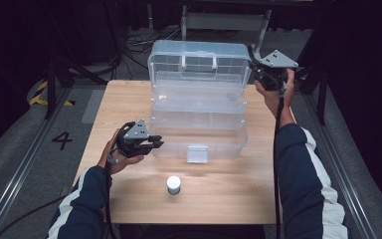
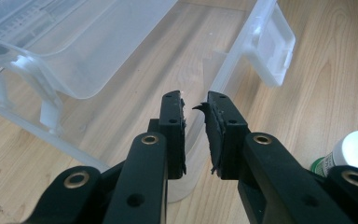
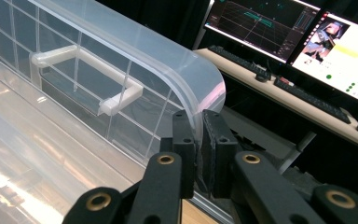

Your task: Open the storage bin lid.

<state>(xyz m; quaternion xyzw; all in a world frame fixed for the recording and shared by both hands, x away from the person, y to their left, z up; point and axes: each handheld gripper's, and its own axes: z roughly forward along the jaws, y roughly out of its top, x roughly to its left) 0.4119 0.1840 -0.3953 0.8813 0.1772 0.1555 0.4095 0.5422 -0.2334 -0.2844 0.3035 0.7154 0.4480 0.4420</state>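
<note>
A clear plastic toolbox [image 1: 214,137] stands open in the middle of the wooden table, its lid [image 1: 199,79] raised upright at the back. My right gripper [image 1: 253,71] is shut on the lid's top right corner [image 3: 205,88], and the rim runs between the jaws of my right gripper [image 3: 198,116]. My left gripper [image 1: 157,144] is at the box's front left corner. In the left gripper view my left gripper [image 2: 196,100] has its jaws a little apart astride the front wall [image 2: 233,60]. A small white-capped bottle [image 1: 173,184] stands in front of the box.
The box's front latch [image 1: 197,153] hangs down at mid front. The lid's handle [image 3: 84,58] faces outward. Bare tabletop [image 1: 229,199] lies around the bottle [image 2: 354,151]. Monitors [image 3: 335,37] and keyboards sit on a desk beyond the table.
</note>
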